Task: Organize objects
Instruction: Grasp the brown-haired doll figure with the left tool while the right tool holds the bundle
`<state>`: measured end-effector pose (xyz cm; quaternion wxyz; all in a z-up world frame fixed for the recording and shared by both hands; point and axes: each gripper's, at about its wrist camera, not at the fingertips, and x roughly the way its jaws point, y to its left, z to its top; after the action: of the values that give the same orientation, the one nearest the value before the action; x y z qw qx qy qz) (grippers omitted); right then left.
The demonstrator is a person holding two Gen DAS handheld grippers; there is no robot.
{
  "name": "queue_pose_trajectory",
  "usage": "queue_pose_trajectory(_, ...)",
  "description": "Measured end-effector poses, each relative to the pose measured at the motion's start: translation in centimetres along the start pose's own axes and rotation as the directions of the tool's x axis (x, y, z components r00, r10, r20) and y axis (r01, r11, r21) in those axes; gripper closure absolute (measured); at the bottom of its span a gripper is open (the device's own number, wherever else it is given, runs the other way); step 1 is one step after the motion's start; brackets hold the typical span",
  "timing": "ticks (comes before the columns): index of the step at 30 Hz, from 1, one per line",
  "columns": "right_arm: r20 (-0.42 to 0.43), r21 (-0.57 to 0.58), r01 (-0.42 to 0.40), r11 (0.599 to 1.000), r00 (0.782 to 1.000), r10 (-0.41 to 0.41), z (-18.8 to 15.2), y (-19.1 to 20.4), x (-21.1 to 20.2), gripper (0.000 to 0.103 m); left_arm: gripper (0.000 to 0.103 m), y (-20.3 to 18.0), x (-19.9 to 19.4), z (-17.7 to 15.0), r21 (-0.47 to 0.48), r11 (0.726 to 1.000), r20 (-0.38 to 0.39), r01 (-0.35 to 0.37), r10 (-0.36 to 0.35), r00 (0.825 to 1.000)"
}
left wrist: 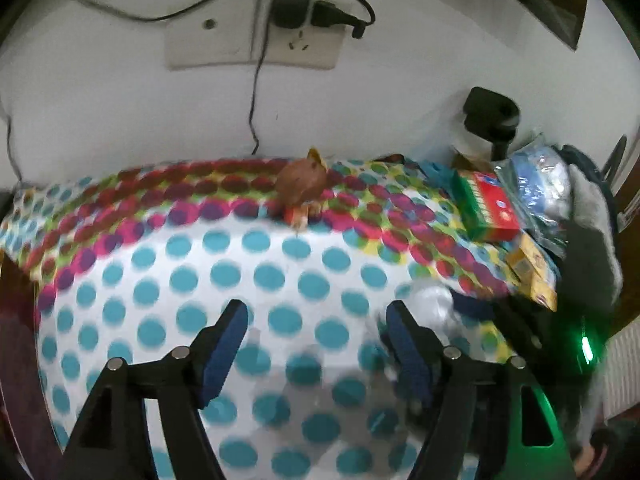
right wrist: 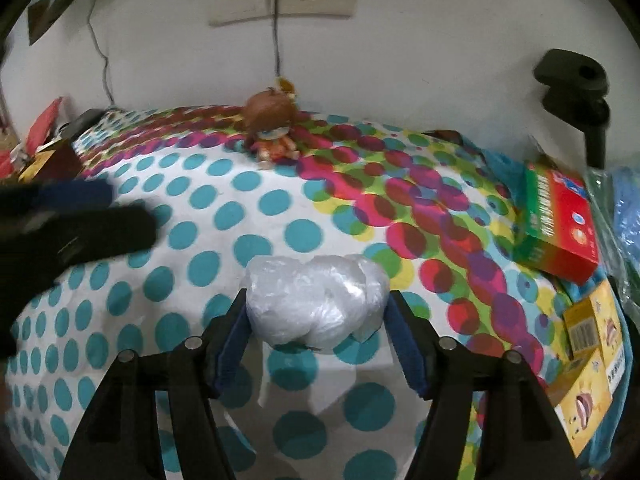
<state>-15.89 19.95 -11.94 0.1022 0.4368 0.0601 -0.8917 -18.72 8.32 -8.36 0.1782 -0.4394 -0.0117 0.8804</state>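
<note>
Barely begun. Right gripper [right wrist: 316, 320] clamped on crumpled plastic bag [right wrist: 316, 300], lower centre of frame, above dotted cloth [right wrist: 240, 208]. Left gripper [left wrist: 316, 320] wide, empty. Doll [right wrist: 272, 128] upper centre, boxes [right wrist: 560, 220] at right edge, unsorted.

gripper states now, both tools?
Left tool: open, nothing between the pads.
Right tool: closed on the plastic bundle, pads pressing both sides.
</note>
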Motion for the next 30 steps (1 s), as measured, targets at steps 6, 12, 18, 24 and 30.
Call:
queue_pose_trajectory(6,0.000,0.004,-0.005,1.000,1.000,0.005,0.0,-0.2,0.0,0.040,0.028,-0.6,3.4,3.3,0.048,0.998,0.031,-0.033,0.031,0.999)
queue_pose_trajectory(12,-0.001,0.005,-0.007,1.000,1.000,0.007,-0.1,-0.3,0.0,0.039,0.028,0.1,6.6,4.8,0.048,0.998,0.003,-0.045,0.045,0.999)
queue_pose_trajectory(18,-0.001,0.004,-0.009,1.000,1.000,0.009,-0.1,-0.3,-0.1,0.038,0.028,1.3,8.9,5.7,0.005,0.998,-0.012,-0.060,0.060,0.998)
queue_pose_trajectory(24,-0.001,0.004,-0.009,1.000,1.000,0.009,-0.2,-0.3,-0.1,0.037,0.028,1.9,9.9,6.3,-0.017,0.998,0.009,-0.064,0.065,0.998)
queue_pose_trajectory(30,-0.002,0.004,-0.008,1.000,1.000,0.008,-0.1,-0.2,-0.1,0.037,0.034,1.8,10.4,6.3,-0.009,0.995,0.042,-0.097,0.097,0.994)
